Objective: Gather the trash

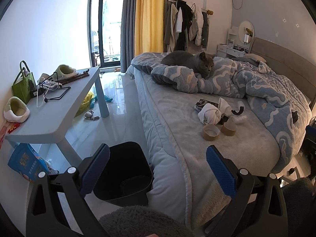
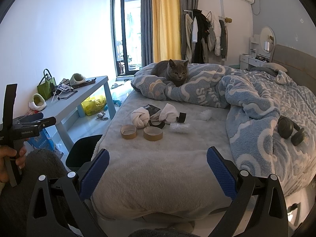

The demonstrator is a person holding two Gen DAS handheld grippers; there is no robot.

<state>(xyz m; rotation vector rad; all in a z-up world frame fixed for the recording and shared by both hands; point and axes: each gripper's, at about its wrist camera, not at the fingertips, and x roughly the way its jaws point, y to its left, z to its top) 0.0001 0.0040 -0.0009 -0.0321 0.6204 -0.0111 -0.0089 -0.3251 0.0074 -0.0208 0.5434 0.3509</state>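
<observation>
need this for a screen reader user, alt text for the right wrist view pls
An open right gripper points across a grey bed at scattered trash: two empty cardboard tape rolls, knotted white cloth and crumpled plastic. A grey cat lies on the blue blanket behind; a black bin stands at left.

Landmark: bed (image 2: pixel 158 158), grey fleece cover.
- Black bin (image 1: pixel 122 169): open top, upright on floor, against bed's side.
- Two cardboard tape cores (image 2: pixel 128 131), (image 2: pixel 153 133): brown rings, lying flat side by side on bed.
- Clear plastic wrap (image 2: pixel 180 127): crumpled, just beyond the cores.
- White fluff wad (image 2: pixel 205 115): farther up the bed.
- Black curved scrap (image 2: pixel 182 117): on its edge, between wrap and wad.
</observation>
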